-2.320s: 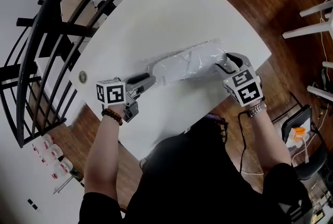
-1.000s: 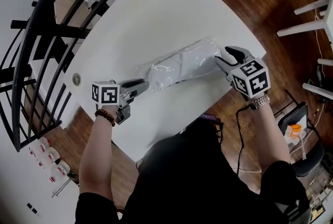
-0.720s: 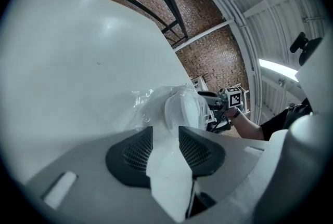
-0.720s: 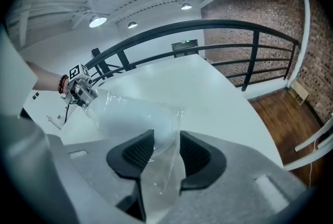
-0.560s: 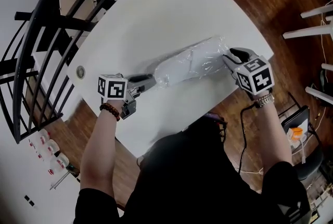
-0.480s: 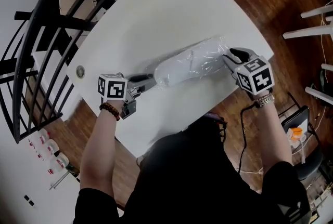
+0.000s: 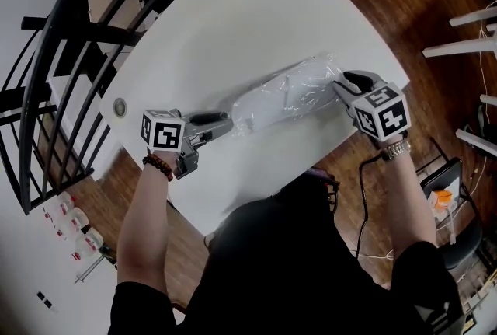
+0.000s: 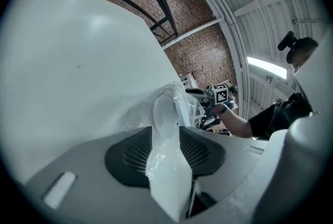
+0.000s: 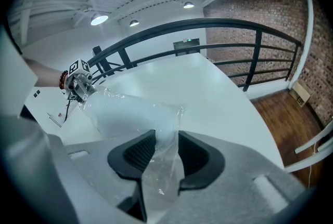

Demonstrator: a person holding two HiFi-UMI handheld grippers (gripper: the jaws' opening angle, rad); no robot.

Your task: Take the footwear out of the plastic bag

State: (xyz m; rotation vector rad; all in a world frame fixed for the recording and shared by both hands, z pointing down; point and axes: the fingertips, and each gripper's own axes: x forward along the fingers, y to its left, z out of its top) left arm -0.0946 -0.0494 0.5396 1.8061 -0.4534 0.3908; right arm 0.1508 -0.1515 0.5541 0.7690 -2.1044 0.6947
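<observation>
Clear plastic bag (image 7: 299, 88) on the white table (image 7: 233, 15) is pinched at one end by your left gripper (image 7: 227, 123) and at the other by your right gripper (image 7: 340, 86), whose jaws have just been closing on the film, yet the pale footwear (image 7: 260, 104) lies wholly inside, so all the removal is left.

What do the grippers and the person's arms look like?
Left gripper and right gripper are grey plastic, each with a white cube bearing black square markers; the fingers have a dark ribbed lining. The person wears a black short-sleeved top, a brown bead bracelet on the left wrist and a metal watch on the right.
</observation>
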